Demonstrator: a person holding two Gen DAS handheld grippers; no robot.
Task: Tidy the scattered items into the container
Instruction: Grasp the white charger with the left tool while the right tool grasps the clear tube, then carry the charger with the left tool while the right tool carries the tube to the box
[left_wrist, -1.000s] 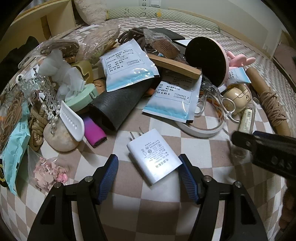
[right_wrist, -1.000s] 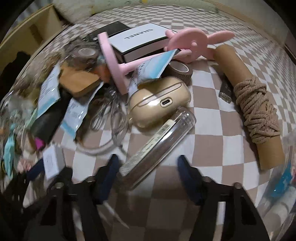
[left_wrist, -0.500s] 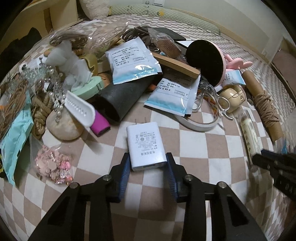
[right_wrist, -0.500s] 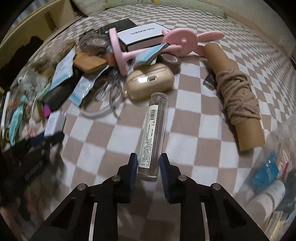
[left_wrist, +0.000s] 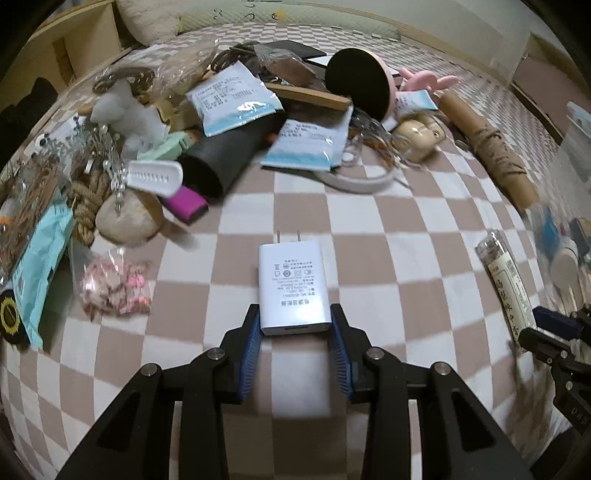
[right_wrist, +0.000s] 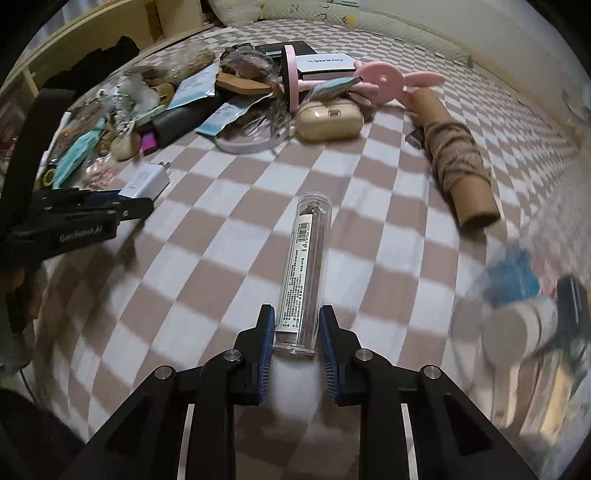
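**tidy_tom:** Across the checked bedspread (left_wrist: 424, 206) there's a big heap of clutter along the far edge, and a clear container (right_wrist: 524, 332) with stuff already in it sits at the right edge, blurry in the right wrist view. Both grippers look loaded. How would you handle the carry?

**umi_fan:** Biggest thing first: the clear tube (right_wrist: 304, 273). The right gripper (right_wrist: 295, 332) has its jaws nearly shut, pads squeezing just the near end of it, so the rest sticks out forward over the spread. That's a long lever on a slick round wall. I'd keep it level and swing slowly toward the container just to the right, or it may pivot or slip out.

**tidy_tom:** And the white charger (left_wrist: 291, 284)?

**umi_fan:** The left gripper (left_wrist: 295, 332) is closed about halfway, blue pads on the two sides of the charger's near end, prongs pointing away. Flat sides, so the grip seems safer, though only the back end is between the pads. I can't tell how high either piece sits off the cloth.

**tidy_tom:** So right goes first?

**umi_fan:** I'd guess so, since it's closer to the container. Left has to cross the middle, so keep the two apart and drop low, not from a height.
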